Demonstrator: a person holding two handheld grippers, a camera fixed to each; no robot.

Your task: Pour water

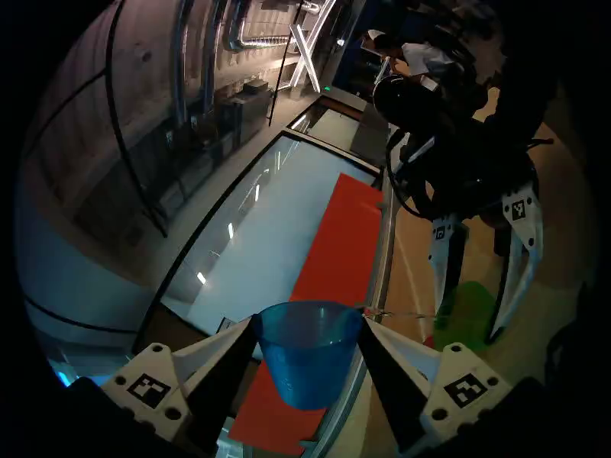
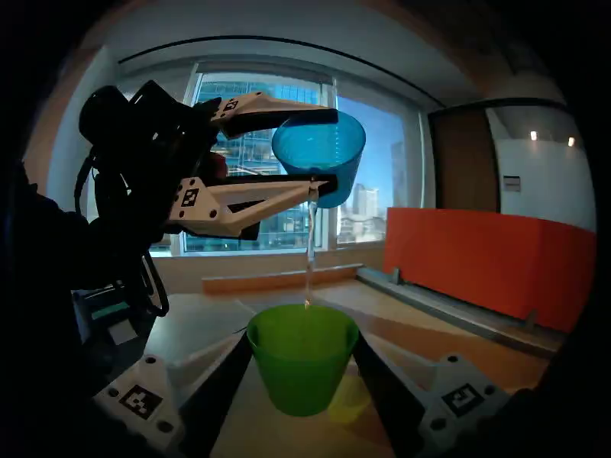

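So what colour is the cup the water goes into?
The cup is green, clearest in the right gripper view.

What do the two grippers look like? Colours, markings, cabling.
Both match. The left gripper and right gripper have long, tapered white fingers with black inner faces. Each finger carries a square black-and-white tag. The body is black and bulky, with looping black cables.

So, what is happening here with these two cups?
A person works two handheld grippers. The left gripper holds a blue cup tipped on its side, and a thin stream of water falls from it into the green cup, which sits upright between the jaws of the right gripper. The pouring is under way.
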